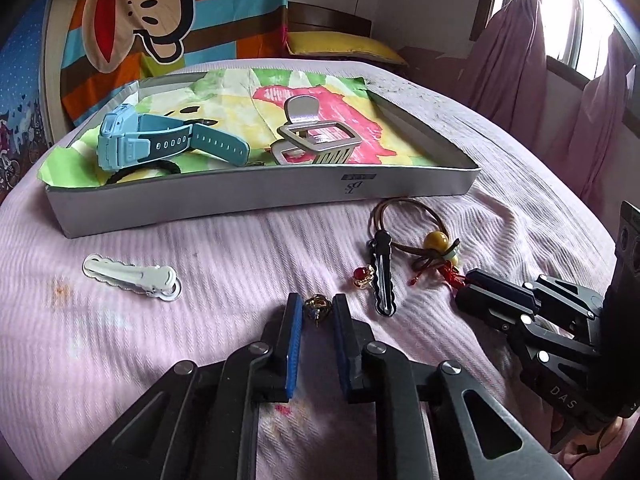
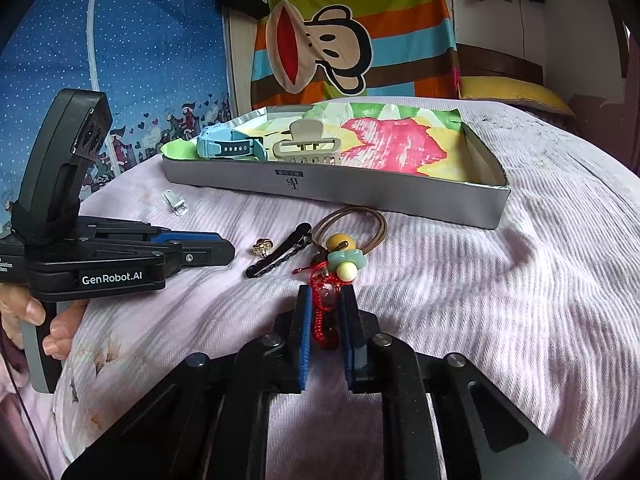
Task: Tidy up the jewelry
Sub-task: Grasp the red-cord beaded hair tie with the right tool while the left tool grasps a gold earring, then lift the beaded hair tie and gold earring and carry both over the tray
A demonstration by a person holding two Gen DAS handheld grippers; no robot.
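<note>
Your left gripper (image 1: 317, 310) brackets the gold earring (image 1: 317, 307) on the bedspread, jaws apart; your right gripper (image 2: 325, 304), jaws apart, straddles the red tassel (image 2: 322, 312) lengthwise.

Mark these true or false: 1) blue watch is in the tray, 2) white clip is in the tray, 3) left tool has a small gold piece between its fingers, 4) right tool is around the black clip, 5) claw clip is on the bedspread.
1) The blue watch lies in the tray. True.
2) The white clip is in the tray. False: it lies on the bedspread, in front of the tray.
3) The left tool has a small gold piece between its fingers. True; whether they pinch it I cannot tell.
4) The right tool is around the black clip. False: its fingers flank the bracelet's red tassel.
5) The claw clip is on the bedspread. False: it sits in the tray.
</note>
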